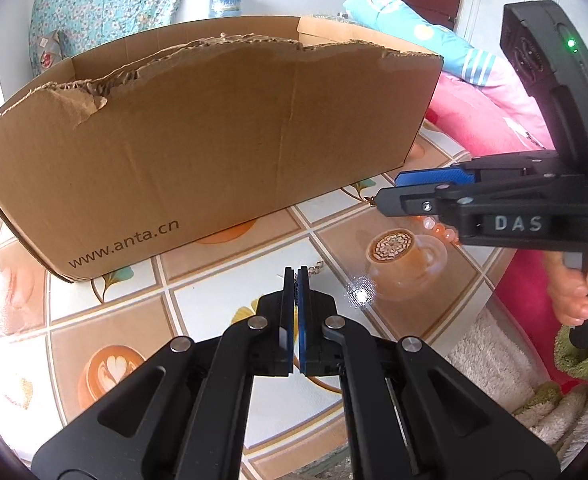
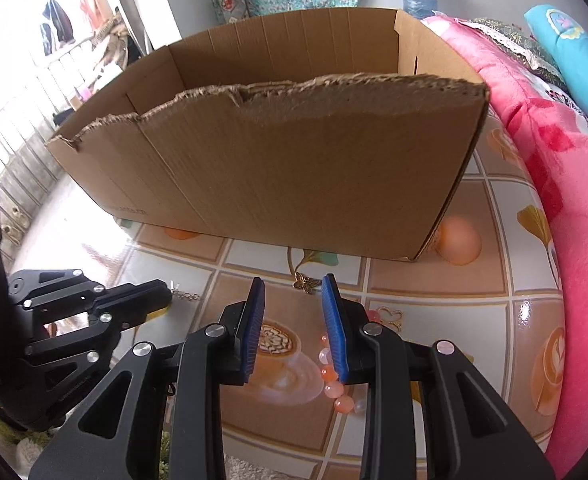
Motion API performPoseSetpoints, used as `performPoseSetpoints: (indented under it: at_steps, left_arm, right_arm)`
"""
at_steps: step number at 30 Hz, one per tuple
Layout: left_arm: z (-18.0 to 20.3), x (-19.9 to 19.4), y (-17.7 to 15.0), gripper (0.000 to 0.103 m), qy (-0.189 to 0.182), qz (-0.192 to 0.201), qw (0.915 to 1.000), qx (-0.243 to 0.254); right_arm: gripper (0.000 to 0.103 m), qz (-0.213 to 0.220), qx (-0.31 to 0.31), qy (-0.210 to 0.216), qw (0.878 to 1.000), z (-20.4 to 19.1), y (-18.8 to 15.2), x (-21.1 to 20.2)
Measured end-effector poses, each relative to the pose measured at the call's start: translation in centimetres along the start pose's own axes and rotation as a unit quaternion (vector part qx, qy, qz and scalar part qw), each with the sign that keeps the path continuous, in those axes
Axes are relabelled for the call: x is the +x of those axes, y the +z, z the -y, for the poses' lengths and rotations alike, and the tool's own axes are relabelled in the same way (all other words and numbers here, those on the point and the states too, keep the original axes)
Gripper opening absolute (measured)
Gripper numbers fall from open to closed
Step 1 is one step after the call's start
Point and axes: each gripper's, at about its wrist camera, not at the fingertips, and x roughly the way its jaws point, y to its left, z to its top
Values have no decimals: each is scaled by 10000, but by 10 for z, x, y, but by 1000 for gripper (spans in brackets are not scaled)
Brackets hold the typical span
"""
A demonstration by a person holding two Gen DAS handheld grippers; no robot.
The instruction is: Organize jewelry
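Your left gripper (image 1: 296, 276) sits nearest, its blue-padded fingers pressed together on a thin silver chain (image 1: 316, 269) that trails off their tips over the tabletop (image 1: 222, 312). Your right gripper (image 2: 292, 284), marked "DAS" on its side in the left view, holds its fingers parted with nothing between them. Just ahead of its tips lies a gold butterfly charm (image 2: 306, 282), and a bracelet of pink and orange beads (image 2: 332, 380) curves under the right-hand finger. Behind them stands a torn cardboard box (image 1: 214, 136) printed "www.anta.cn". Pink bedding (image 2: 566, 208) borders the tabletop's coffee-cup patterned cloth.
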Motion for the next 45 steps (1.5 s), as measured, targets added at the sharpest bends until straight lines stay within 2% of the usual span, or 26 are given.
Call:
performPoseSetpoints:
  at_steps: [4,9,21,23,25,40,45]
  left_arm:
    - [-4,-1,-2,1,-52,24,10000,-25]
    - [-5,0,-3,1,-95,23,9999,-35]
    - [-6,-2,-5,1,-116,58,9999,-30]
    - [-6,-2,-4,1,-115,54,9999,-26]
    - [-6,-2,-5,1,-116,57,9999,-29]
    - [-6,-3,-4,1,-122,78,9999,-43]
    - [-3,-6,-5,1,-19,131,9999,18]
  right_arm:
    - [29,-42,-10,-100,9999,-2,1,6]
    - [21,-97,6,-175,9998,-4,2,13]
    - [17,-19,-244,-475,9986,-16,2,16]
    - [11,-27,-243,-418,9988,-17,1,16]
    - [10,-17,-263,-430,9987,-21,0,16]
    - [9,78,119,-72,9999,-5,-2,-2]
    - [9,148,204,37,9997,-4,-4,-10]
